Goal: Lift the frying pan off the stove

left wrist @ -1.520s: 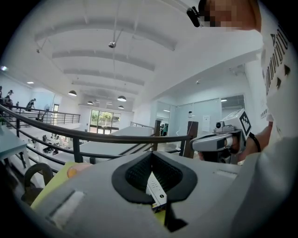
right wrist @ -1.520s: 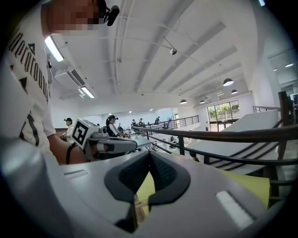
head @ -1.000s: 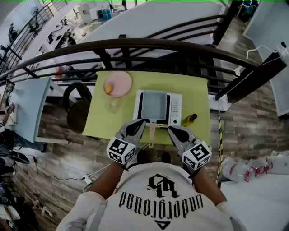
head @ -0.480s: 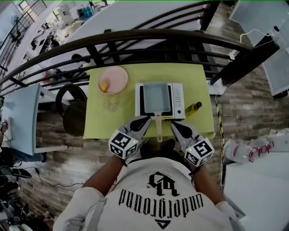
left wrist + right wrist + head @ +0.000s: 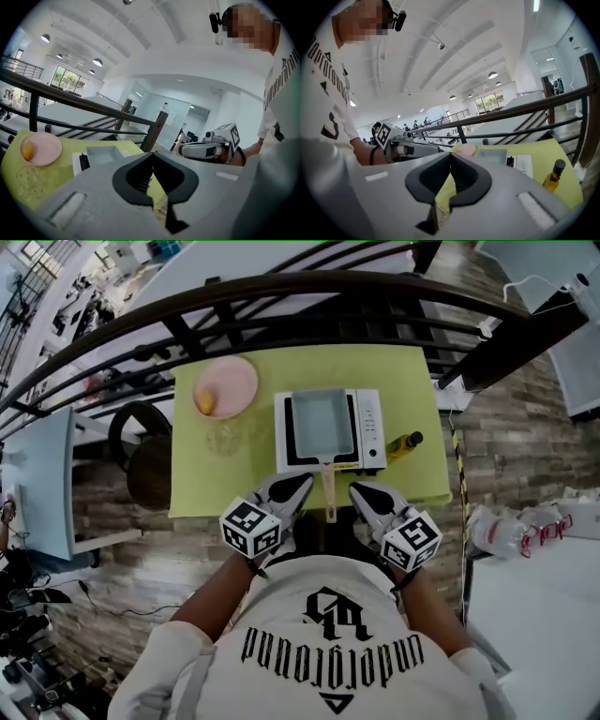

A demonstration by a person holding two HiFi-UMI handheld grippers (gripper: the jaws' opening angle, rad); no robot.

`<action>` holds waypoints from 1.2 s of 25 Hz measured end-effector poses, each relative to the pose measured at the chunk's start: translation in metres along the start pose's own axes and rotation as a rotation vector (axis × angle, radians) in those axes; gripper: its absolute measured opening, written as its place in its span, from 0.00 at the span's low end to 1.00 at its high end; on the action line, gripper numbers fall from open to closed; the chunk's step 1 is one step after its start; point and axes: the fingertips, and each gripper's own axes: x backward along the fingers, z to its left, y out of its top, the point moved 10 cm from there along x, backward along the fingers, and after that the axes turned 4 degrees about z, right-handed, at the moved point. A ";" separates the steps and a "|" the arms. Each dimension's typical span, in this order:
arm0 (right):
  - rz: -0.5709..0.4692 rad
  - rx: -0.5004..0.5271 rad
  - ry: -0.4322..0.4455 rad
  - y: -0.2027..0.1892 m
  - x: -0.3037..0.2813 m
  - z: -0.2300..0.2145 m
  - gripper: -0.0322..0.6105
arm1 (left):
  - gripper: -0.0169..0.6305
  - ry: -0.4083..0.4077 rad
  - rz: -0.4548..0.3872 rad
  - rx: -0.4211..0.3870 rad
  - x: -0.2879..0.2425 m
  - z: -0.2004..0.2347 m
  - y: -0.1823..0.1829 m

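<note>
A square grey frying pan [image 5: 320,422] sits on a white single-burner stove [image 5: 371,427] on the yellow-green table [image 5: 412,381]. Its pale handle [image 5: 329,495] sticks out over the table's near edge, between my two grippers. My left gripper [image 5: 302,483] hangs shut and empty just left of the handle. To the handle's right my right gripper [image 5: 356,489] is shut and empty too. The pan [image 5: 102,154] and stove also show in the left gripper view, beyond the shut jaws, and the pan [image 5: 491,155] shows in the right gripper view.
A pink plate [image 5: 226,387] with a yellow fruit [image 5: 204,402] stands left of the stove, with a clear glass [image 5: 225,439] in front of it. An oil bottle [image 5: 405,442] lies right of the stove. A dark railing [image 5: 281,296] runs behind the table. A chair [image 5: 145,460] stands at left.
The head view has shifted, so the table sits higher in the picture. Both grippers keep their places beside the handle, shut as before.
</note>
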 end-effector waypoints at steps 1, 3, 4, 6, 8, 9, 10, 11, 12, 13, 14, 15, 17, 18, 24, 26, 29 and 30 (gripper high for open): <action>0.008 -0.010 0.004 -0.003 -0.001 -0.003 0.05 | 0.05 -0.005 0.013 0.008 -0.003 0.001 -0.004; 0.025 -0.034 0.016 -0.011 -0.004 -0.009 0.05 | 0.09 -0.017 0.039 0.035 -0.010 0.005 -0.012; 0.033 -0.048 0.024 -0.015 -0.005 -0.012 0.07 | 0.10 -0.022 0.054 0.049 -0.013 0.007 -0.017; 0.047 -0.074 0.041 -0.022 -0.008 -0.018 0.12 | 0.13 -0.027 0.082 0.084 -0.019 0.012 -0.029; 0.070 -0.096 0.055 -0.031 -0.010 -0.024 0.15 | 0.16 -0.035 0.105 0.127 -0.026 0.015 -0.040; 0.085 -0.110 0.063 -0.035 -0.012 -0.027 0.16 | 0.18 -0.042 0.113 0.151 -0.029 0.016 -0.045; 0.101 -0.128 0.073 -0.040 -0.015 -0.030 0.19 | 0.19 -0.051 0.117 0.176 -0.031 0.018 -0.050; 0.117 -0.149 0.087 -0.046 -0.018 -0.033 0.21 | 0.20 -0.062 0.117 0.205 -0.035 0.021 -0.055; 0.135 -0.173 0.103 -0.052 -0.021 -0.035 0.23 | 0.23 -0.072 0.115 0.236 -0.037 0.024 -0.059; 0.153 -0.197 0.119 -0.058 -0.024 -0.038 0.27 | 0.25 -0.080 0.113 0.267 -0.040 0.027 -0.064; 0.172 -0.219 0.135 -0.065 -0.027 -0.040 0.30 | 0.27 -0.086 0.113 0.294 -0.043 0.030 -0.069; 0.190 -0.239 0.149 -0.071 -0.029 -0.041 0.32 | 0.30 -0.090 0.116 0.319 -0.045 0.033 -0.074; 0.220 -0.270 0.172 -0.083 -0.033 -0.044 0.35 | 0.34 -0.098 0.126 0.360 -0.050 0.038 -0.083; 0.234 -0.283 0.182 -0.087 -0.036 -0.045 0.36 | 0.36 -0.103 0.134 0.377 -0.053 0.041 -0.087; 0.304 -0.358 0.247 -0.115 -0.050 -0.052 0.44 | 0.47 -0.150 0.173 0.489 -0.072 0.054 -0.112; 0.327 -0.389 0.274 -0.126 -0.055 -0.057 0.46 | 0.49 -0.173 0.189 0.535 -0.081 0.058 -0.122; 0.357 -0.429 0.304 -0.140 -0.061 -0.062 0.48 | 0.52 -0.196 0.222 0.576 -0.093 0.062 -0.137; 0.367 -0.438 0.315 -0.144 -0.063 -0.062 0.49 | 0.52 -0.200 0.230 0.583 -0.095 0.064 -0.141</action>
